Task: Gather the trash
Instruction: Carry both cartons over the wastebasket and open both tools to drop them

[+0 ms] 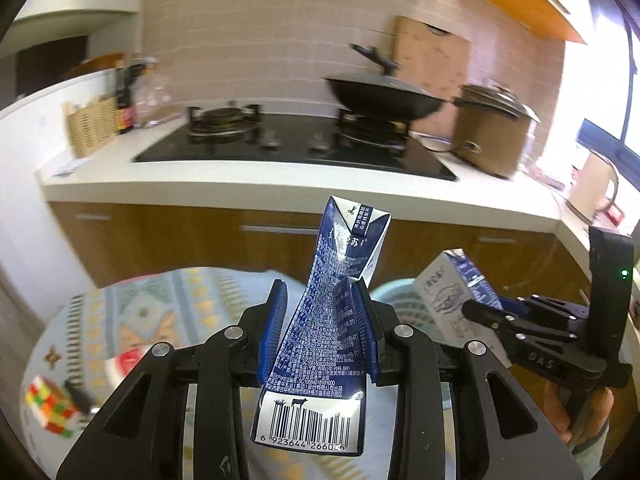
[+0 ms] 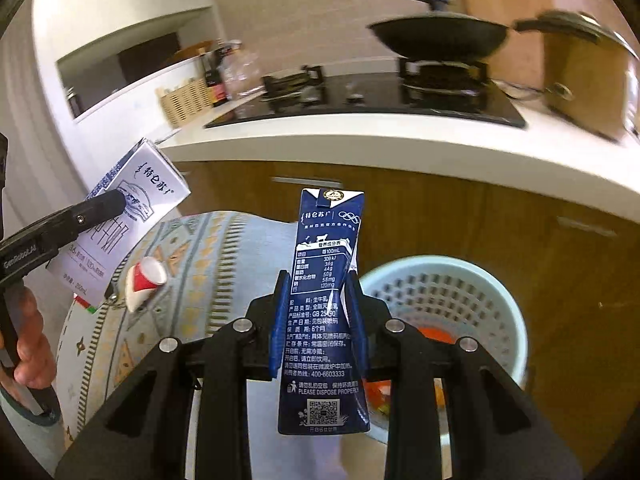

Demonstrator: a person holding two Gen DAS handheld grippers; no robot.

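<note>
My left gripper (image 1: 322, 294) is shut on a crumpled blue milk carton (image 1: 332, 304), held upright above the round patterned table (image 1: 120, 320). My right gripper (image 2: 318, 284) is shut on a second blue milk carton (image 2: 324, 308), held upright beside a pale blue perforated waste basket (image 2: 440, 292). The right gripper (image 1: 480, 314) and its carton (image 1: 452, 296) show at the right of the left wrist view. The left gripper (image 2: 108, 204) and its carton (image 2: 124, 216) show at the left of the right wrist view.
A red and white wrapper (image 2: 144, 282) and a Rubik's cube (image 1: 50, 406) lie on the table. Behind is a kitchen counter (image 1: 240, 184) with a gas hob, a black wok (image 1: 384, 96) and a brown pot (image 1: 492, 132). Orange scraps lie in the basket.
</note>
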